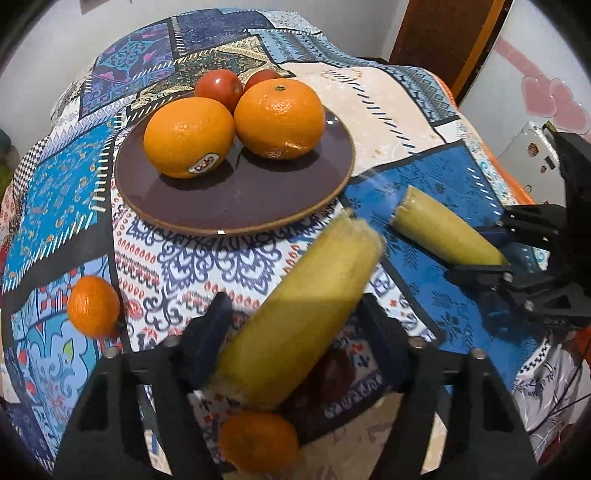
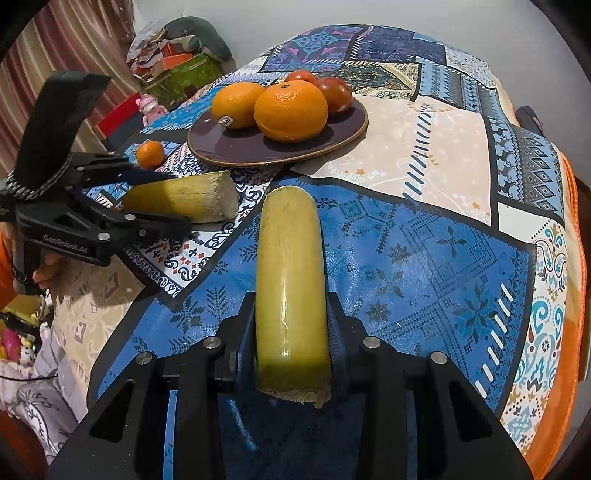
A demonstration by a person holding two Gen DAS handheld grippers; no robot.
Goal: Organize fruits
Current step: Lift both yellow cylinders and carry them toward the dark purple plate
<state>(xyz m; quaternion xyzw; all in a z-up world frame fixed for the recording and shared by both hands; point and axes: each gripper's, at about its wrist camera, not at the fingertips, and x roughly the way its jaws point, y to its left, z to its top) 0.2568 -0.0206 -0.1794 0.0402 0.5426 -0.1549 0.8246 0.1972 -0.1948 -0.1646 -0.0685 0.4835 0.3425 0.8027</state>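
Note:
A dark purple plate [image 1: 236, 206] [image 2: 221, 147] holds two big oranges [image 1: 188, 136] [image 1: 279, 118] and two tomatoes [image 1: 218, 87] behind them. My left gripper [image 1: 295, 325] [image 2: 162, 199] is shut on a yellow-green sugarcane piece [image 1: 306, 306] [image 2: 184, 195], held above the cloth in front of the plate. My right gripper [image 2: 291, 314] [image 1: 476, 251] is shut on a second sugarcane piece [image 2: 290, 273] [image 1: 443, 230], to the right of the plate. A small mandarin [image 1: 93, 306] [image 2: 149, 154] lies left of the plate; another [image 1: 258, 446] lies under the left gripper.
A patterned patchwork cloth [image 1: 424, 122] [image 2: 424, 155] covers the table. A wooden door [image 1: 443, 33] and a white device [image 1: 528, 147] stand at the right. Boxes and clutter [image 2: 173, 62], a curtain and a pink toy [image 2: 149, 107] are beyond the left edge.

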